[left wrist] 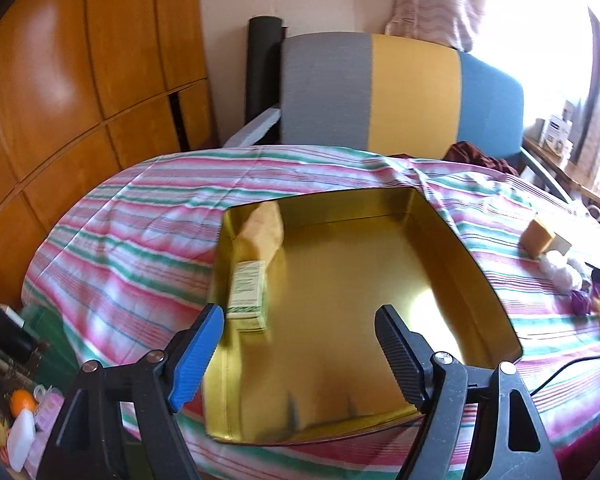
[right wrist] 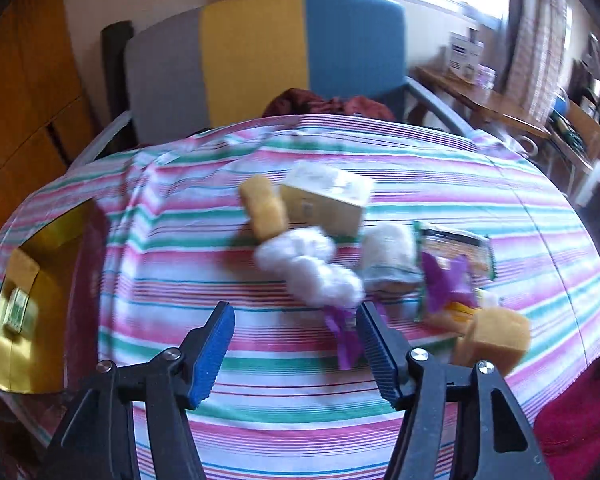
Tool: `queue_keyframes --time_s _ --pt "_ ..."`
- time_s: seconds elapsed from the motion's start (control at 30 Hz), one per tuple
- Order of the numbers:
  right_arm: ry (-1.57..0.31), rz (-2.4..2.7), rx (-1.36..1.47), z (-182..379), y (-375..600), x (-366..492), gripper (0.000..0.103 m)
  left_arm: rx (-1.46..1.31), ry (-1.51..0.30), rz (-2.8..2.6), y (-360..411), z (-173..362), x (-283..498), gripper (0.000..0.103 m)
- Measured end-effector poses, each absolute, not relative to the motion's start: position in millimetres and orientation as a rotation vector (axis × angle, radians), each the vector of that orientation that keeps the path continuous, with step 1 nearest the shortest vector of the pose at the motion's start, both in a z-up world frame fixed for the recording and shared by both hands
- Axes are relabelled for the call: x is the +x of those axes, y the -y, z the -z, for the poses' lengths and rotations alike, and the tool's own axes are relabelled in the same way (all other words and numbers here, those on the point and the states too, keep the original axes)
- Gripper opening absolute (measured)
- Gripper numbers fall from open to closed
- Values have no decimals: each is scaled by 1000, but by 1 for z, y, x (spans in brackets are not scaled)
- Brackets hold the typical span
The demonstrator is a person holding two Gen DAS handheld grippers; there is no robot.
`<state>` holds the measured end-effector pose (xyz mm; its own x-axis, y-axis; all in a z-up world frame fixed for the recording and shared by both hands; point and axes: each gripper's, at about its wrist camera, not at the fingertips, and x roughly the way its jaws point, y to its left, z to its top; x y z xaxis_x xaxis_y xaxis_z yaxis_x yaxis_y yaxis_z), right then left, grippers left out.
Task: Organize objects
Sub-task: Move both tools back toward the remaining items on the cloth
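Gold tin (left wrist: 452, 264): floor mostly bare, only small box (left wrist: 247, 294) and sponge (left wrist: 262, 232) along its left wall. Striped cloth (right wrist: 260, 380) betw. tin and clutter lies free. Cotton (right wrist: 312, 264), purple scraps (right wrist: 344, 336), sponges crowd right side, prob. touching; blurred.

Daylight's pouring in from the window (left wrist: 540, 20) at the upper right of my left wrist view, and it's totally blown out to white there, same in the right view's top edge. The gold tin (left wrist: 452, 248) throws a bright glare patch off its floor and mirrors stuff in its walls. My right view is smeared with motion blur, so the cotton balls (right wrist: 312, 272) and sponges look mushy; the left view is sharper but soft too. The wooden wardrobe (left wrist: 60, 100) has a shiny hotspot. Fisheye bends everything at the edges, corners go black. My tongs stay crisp.
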<state>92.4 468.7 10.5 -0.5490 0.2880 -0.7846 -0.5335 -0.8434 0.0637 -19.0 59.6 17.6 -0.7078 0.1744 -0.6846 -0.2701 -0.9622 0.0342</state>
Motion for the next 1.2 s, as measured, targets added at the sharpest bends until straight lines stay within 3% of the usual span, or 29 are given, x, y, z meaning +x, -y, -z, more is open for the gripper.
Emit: queue_keyframes --time_s 0.23,0.6,1.07,1.2 --pt "-703 -2223 -970 -3 -525 126 66 -1025 -254 -2606 -101 -21 -15 79" --pt "-950 -2040 -737 0 -568 172 66 -998 -340 -2412 -187 -19 -12 79" --pt "-1072 -2009 -490 -12 -582 210 71 -965 -446 -2116 -317 -9 -1 78" --pt "-1081 -2036 -496 -14 -583 206 73 -985 -438 -2027 -351 0 -2 73"
